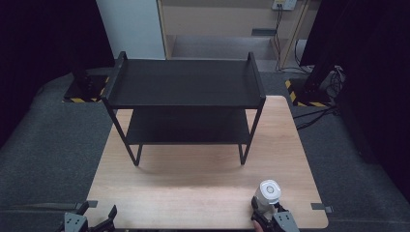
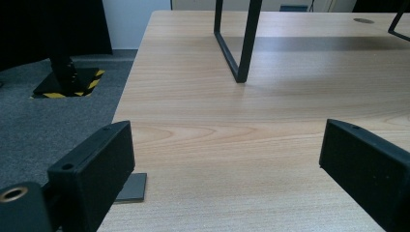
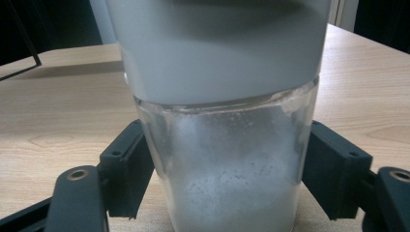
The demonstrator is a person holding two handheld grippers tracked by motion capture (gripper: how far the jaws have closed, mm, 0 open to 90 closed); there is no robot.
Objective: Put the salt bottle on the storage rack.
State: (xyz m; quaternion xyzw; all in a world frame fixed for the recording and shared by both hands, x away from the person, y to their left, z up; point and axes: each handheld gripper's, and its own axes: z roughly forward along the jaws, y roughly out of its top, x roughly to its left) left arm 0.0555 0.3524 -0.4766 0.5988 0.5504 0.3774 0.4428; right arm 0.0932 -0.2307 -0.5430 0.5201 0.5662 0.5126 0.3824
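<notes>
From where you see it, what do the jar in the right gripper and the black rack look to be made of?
Jar: clear glass or hard plastic, glossy, since white grains show through its wall; its cap looks like matte white-grey plastic. Rack: thin black frame legs, probably painted metal; the matte shelves could be metal or board.

The rack (image 1: 186, 104) stands on the table (image 1: 203, 183), toward its far edge. The jar (image 1: 267, 195) stands upright before the rack, to its right, between the right gripper's (image 1: 270, 212) jaws
</notes>
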